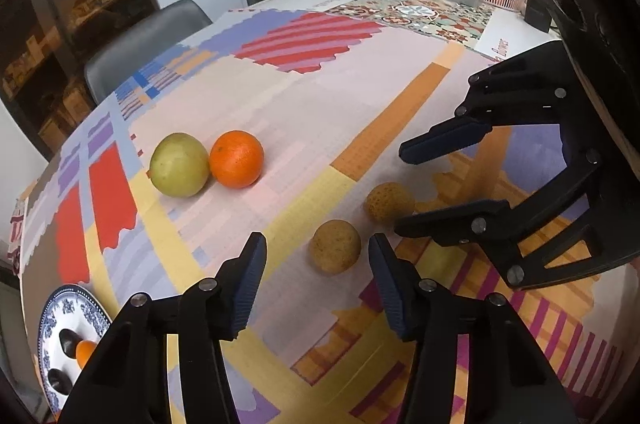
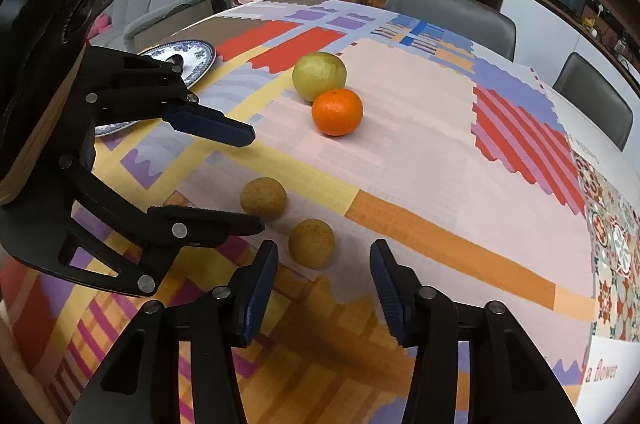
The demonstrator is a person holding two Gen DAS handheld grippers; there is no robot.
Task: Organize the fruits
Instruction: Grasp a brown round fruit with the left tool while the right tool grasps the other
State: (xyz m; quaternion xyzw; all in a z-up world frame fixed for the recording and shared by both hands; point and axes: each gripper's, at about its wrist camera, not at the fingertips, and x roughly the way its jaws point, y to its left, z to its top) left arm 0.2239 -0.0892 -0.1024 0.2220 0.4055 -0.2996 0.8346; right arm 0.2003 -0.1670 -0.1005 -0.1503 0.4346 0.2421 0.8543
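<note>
— If both hand-held grippers come down together, won't they get in each other's way? The left hand-held gripper (image 1: 316,284) and the right hand-held gripper (image 2: 324,288) sit just beside one another, each spread with nothing between its pads.

— That looks like the main risk to me. The two small brown fruits lie near each other on the counter (image 2: 420,152): one (image 1: 335,246) sits just ahead of the left pads, the other (image 2: 311,243) just ahead of the right ones. A finger nudging the neighbouring fruit could send it off.

— They'd roll?

— Probably. Both are round, dull tan, rough-skinned, and the patterned cloth (image 1: 328,104) under them is flat. A pad landing off-centre might squirt one sideways.

— And the bigger fruit?

— A yellow-green one (image 1: 179,165) and a glossy orange (image 1: 236,159) rest touching each other farther back, well apart from the grippers.

— Where would they go?

— Likely the blue-and-white plate (image 1: 94,308) at the left edge, which already holds something orange and dark pieces I can't identify.
</note>
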